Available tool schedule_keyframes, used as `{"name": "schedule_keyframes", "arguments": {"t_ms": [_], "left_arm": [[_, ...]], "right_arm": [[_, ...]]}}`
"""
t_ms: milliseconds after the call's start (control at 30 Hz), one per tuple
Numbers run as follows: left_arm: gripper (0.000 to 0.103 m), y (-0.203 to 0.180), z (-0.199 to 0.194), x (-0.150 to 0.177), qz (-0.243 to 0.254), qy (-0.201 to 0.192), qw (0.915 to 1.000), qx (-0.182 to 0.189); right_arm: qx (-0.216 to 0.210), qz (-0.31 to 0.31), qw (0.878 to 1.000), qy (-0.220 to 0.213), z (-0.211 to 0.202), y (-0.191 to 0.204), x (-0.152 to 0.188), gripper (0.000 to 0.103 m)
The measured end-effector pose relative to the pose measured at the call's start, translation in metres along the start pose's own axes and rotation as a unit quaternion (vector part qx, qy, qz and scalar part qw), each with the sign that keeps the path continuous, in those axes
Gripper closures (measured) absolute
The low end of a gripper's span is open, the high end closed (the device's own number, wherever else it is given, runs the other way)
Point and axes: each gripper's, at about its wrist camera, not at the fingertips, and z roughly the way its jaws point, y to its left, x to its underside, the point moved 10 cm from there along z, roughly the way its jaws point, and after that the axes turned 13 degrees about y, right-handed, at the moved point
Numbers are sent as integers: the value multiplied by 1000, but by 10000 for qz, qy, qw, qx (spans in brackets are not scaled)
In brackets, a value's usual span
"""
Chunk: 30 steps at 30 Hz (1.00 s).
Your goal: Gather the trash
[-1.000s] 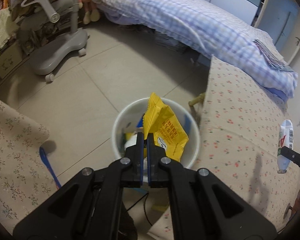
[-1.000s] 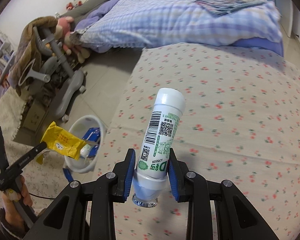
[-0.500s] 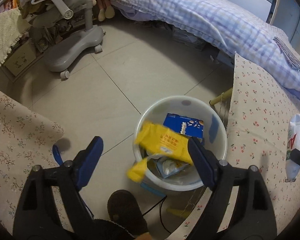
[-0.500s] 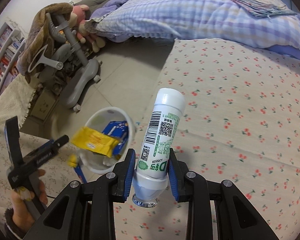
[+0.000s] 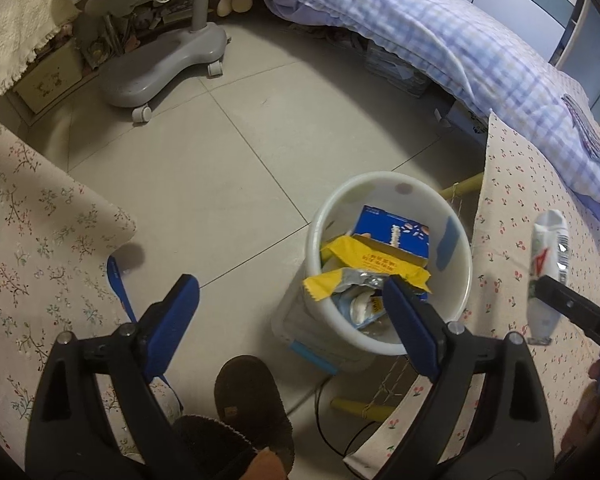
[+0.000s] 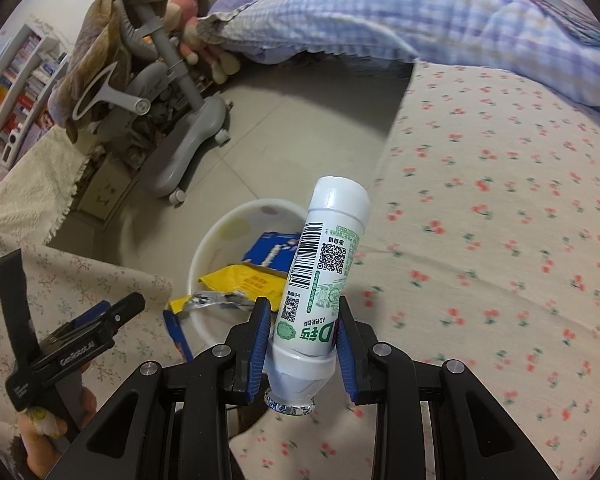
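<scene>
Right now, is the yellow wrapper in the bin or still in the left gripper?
In the bin: the yellow wrapper lies across the white trash bin, and the left gripper is open, empty.

The grey tiled floor [image 5: 204, 184] carries a white trash bin [image 5: 384, 344], a grey wheeled chair base [image 5: 160, 68] and a brown slipper [image 5: 252, 404].

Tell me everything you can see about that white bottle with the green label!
The white plastic drink bottle with a green label is held upside down: its foil-sealed mouth points toward the camera and its flat base points away, tilted a little right. The label shows a barcode, QR codes and a green cartoon drawing. The right gripper pinches it near the neck between its blue pads. It hangs in the air near the round white trash bin, not inside it yet.
</scene>
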Motion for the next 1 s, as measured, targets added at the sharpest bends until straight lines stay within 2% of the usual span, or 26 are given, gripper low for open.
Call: {"name": "schedule_keyframes", "arguments": {"t_ms": [267,400,433,467,500,633,767,1000], "left_arm": [[10,19,-1,1,-58,-12,10000,-35],[10,23,-2,-1,-51,-48,9999,-73],[8,22,-2,-1,-42,-62,9999,-67],[3,22,-2,0,-64,-56,9999,-95],[2,20,-2,2,-28,-40,9999,-113],[2,10,-8,11,95,-63,9999,-72],[1,-16,-19,23,272,-113,9994,177],[1,-68,-44,56,638,-266,9959,585]], "right_arm": [[-95,-61,9998,164,36,19,-10,71],[-208,-137,9997,57,42,26,-16,68],[-293,-194,9994,-54,40,29,-19,62],[-268,-162,9995,-106,39,29,-22,42],[-239,-107,9995,-191,35,27,-23,31],[-119,-30,9994,-330,16,18,-14,31],[-8,194,9986,-484,-19,0,6,31],[921,401,9912,-858,-105,-47,63,25]]}}
